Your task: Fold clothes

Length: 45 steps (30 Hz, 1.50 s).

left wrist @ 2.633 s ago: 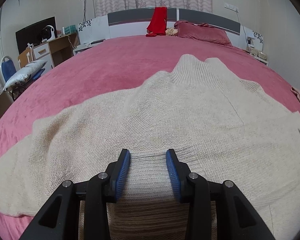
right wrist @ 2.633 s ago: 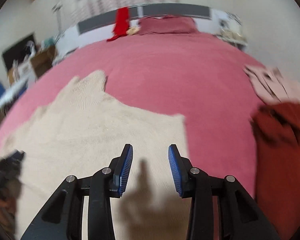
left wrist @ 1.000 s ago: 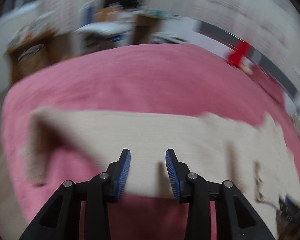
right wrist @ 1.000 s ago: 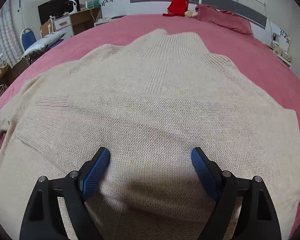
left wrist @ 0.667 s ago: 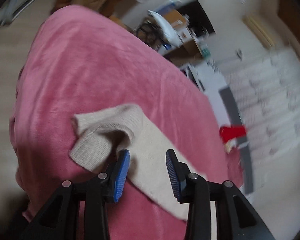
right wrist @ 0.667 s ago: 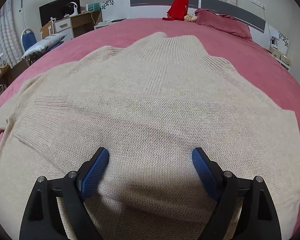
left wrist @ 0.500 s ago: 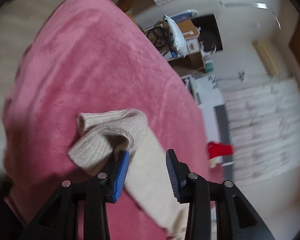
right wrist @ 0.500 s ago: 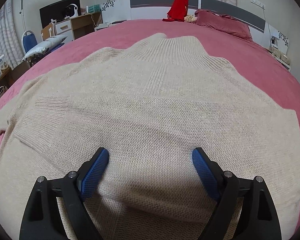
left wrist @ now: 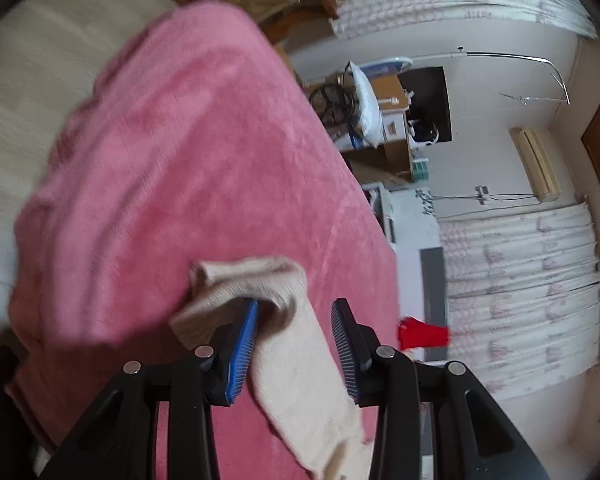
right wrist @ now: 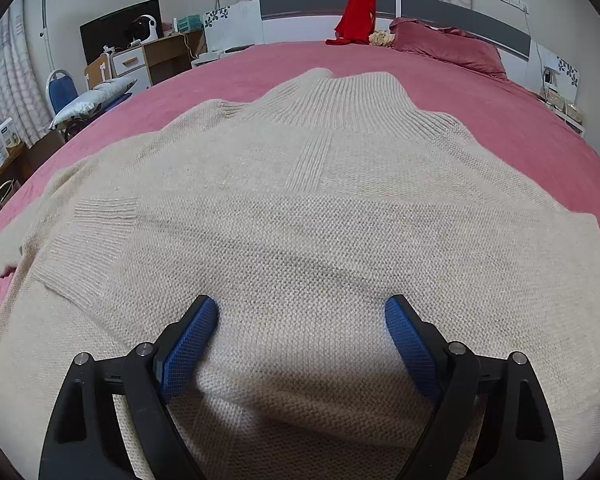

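Legible writing: none is showing on any item in either view.

Right tongs (right wrist: 300,344): standing wide apart, blue pads (right wrist: 190,340) resting on the body of the cream knitted sweater (right wrist: 300,208) with nothing pinched between them.

Sweater: lying flat on the pink bed (right wrist: 500,120), ribbed collar pointing toward the headboard (right wrist: 440,8). Its hem is running out of the picture below the tongs, and its left sleeve is trailing off the left border.

Left tongs (left wrist: 294,336): standing partly apart, camera rolled sideways; the sleeve end (left wrist: 260,280) is lying between the pads, its ribbed cuff folded over the left pad (left wrist: 244,344). Whether the pads are pressing it cannot be told; the picture is blurring.

Bed edge: falling away to pale floor (left wrist: 40,60) just beyond the cuff; open pink cover is surrounding the sweater on the far and right sides.

Far: red garment (right wrist: 358,14) draping over the headboard, dark pink pillow (right wrist: 448,50) beside it.
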Tool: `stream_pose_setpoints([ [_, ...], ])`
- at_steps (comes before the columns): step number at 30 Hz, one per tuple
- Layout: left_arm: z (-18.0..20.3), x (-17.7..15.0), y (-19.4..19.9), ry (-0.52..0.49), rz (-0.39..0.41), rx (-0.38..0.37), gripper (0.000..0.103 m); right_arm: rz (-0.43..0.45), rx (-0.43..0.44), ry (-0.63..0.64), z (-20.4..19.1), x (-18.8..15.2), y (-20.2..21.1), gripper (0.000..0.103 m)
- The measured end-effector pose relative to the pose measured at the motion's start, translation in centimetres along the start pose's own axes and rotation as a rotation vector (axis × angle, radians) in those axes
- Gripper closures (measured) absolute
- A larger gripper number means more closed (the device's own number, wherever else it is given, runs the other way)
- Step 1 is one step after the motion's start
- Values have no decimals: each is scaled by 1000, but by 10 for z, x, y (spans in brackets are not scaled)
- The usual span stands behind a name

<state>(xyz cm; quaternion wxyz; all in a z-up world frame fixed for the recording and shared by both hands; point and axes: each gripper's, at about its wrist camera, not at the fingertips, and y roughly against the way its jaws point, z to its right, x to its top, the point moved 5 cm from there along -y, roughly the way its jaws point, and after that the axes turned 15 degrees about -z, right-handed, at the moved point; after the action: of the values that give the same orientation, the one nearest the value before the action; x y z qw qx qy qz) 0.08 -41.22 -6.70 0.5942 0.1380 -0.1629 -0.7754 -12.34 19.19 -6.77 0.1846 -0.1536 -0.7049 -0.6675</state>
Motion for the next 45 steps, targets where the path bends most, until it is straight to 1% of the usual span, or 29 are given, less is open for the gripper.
stream_pose_setpoints([
  [2,0,1,-12,25,-35,-31,66,-1,-1,2,0,3,-1,15],
  [5,-12,8,-19,118,-10,-72,66,-1,-2,2,0,3,-1,15],
  [7,-21,13,-23,178,6,-98,68,-2,-4,3,0,3,-1,15],
  [8,-23,16,-21,180,25,-101,72,-2,-5,3,-1,3,-1,15],
  [9,-26,19,-19,181,45,-102,86,-2,-6,3,-1,3,0,15],
  [10,-25,21,-16,152,69,-77,98,-2,-7,4,-1,3,0,15],
  [11,-20,22,-12,105,97,-48,101,-2,-7,4,-1,2,0,15],
  [12,-11,22,-9,42,125,-24,99,-1,-7,4,-1,2,0,15],
  [16,37,10,-2,-210,194,32,99,-1,-7,4,-2,1,1,15],
  [17,53,3,-2,-273,203,30,99,-1,-7,4,-2,1,1,15],
  [20,106,-34,-11,-478,196,19,99,-2,-6,4,-1,2,0,15],
  [22,150,-78,-28,-651,167,23,99,-3,-6,4,-1,3,0,15],
  [23,163,-94,-35,-700,147,22,99,-7,-2,1,-1,3,0,15],
  [25,202,-145,-68,-838,47,17,99,-16,7,-4,0,3,1,15],
  [28,249,-225,-114,-1025,-104,9,99,-39,30,-29,2,5,7,15],
  [29,262,-252,-128,-1084,-151,3,99,-35,71,-83,9,6,18,16],
  [31,284,-315,-154,-1226,-245,15,99,9,166,-197,26,3,39,16],
  [33,290,-379,-178,-1370,-333,16,99,12,208,-326,54,-8,54,16],
  [34,292,-411,-189,-1441,-378,18,98,3,212,-381,71,-16,59,16],
  [35,285,-440,-198,-1511,-437,41,97,-3,207,-430,87,-25,62,16],
  [36,272,-467,-213,-1591,-500,89,94,-6,205,-471,103,-37,65,16],
  [37,254,-485,-225,-1656,-557,152,94,-8,204,-511,118,-48,69,16],
  [39,212,-507,-247,-1744,-653,341,94,-20,213,-554,140,-67,74,16],
  [41,185,-506,-244,-1724,-718,383,94,-19,258,-565,151,-79,79,16],
  [43,174,-483,-228,-1649,-741,345,94,8,293,-542,150,-80,85,16],
  [45,169,-457,-210,-1572,-748,301,90,26,346,-504,142,-75,86,16],
])
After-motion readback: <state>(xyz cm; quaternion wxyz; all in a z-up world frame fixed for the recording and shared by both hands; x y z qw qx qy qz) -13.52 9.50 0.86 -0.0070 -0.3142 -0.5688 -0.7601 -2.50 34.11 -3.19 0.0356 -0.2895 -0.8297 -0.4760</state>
